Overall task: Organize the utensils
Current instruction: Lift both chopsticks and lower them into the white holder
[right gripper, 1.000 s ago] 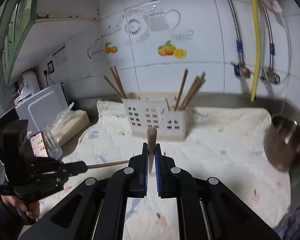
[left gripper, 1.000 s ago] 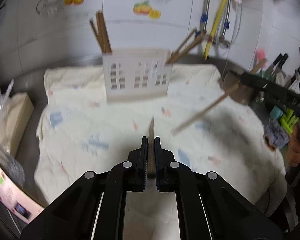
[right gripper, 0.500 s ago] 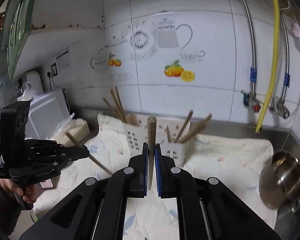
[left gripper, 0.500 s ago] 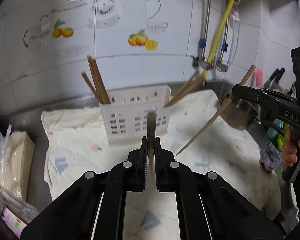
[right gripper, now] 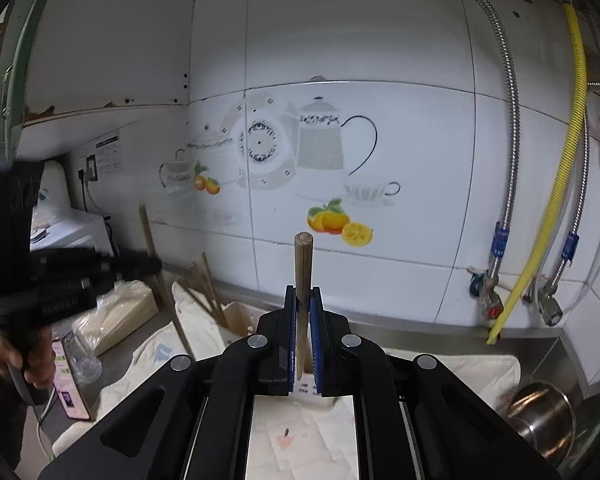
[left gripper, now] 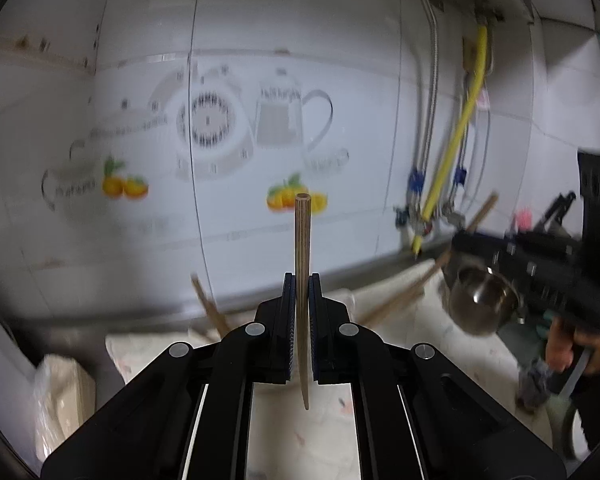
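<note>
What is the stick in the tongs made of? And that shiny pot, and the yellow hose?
The stick looks like wood or bamboo: matte brown with fine lines running lengthwise. The pot seems to be bare metal, probably steel, since it gleams and mirrors the light. The yellow hose looks ribbed and slightly glossy, likely plastic-coated; what is underneath can't be told.
</note>
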`<state>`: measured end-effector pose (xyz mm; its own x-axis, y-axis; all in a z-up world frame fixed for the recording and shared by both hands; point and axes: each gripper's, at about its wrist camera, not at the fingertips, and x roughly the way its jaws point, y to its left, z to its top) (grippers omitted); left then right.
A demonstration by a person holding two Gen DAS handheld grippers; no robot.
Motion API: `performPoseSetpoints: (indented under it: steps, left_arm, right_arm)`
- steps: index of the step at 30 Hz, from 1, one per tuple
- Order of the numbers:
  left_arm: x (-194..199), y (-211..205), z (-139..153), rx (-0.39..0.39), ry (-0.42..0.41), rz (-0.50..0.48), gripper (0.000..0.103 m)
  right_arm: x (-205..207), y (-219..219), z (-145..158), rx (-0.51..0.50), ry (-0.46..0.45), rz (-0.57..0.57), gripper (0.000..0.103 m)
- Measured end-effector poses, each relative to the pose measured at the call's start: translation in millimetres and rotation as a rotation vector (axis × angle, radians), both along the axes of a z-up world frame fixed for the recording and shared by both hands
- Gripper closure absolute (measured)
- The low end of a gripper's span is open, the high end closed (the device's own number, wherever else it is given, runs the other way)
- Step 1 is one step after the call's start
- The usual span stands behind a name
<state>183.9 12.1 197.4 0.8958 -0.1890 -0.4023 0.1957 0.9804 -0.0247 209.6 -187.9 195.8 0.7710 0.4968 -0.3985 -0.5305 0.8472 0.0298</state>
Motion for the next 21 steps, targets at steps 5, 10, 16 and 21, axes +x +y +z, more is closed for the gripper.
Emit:
performPoseSetpoints:
  steps: [5, 10, 16, 21]
  left_arm:
    - [25.6, 2.5, 19.9, 0.004, -0.034, 0.036, 0.098]
    - [53.5, 7.1, 17.4, 0.004, -0.033, 0.074, 0.098]
    - [73.3, 18.0, -6.1, -0.003, 0.012, 0.111, 0.098]
    - [80.8, 25.8, -29.0, -0.019, 0.063, 0.117, 0.097]
  right_arm:
    - [21.0, 4.9, 1.4, -0.003, 0.004, -0.013, 0.097]
    - [38.9, 11.8, -8.6, -0.009, 0.024, -0.012, 0.097]
    - [52.9, 21.0, -28.2, -0.034, 0.063, -0.004, 0.097]
    - [62.6, 25.6, -45.2, -0.045, 0.103, -0.002, 0.096]
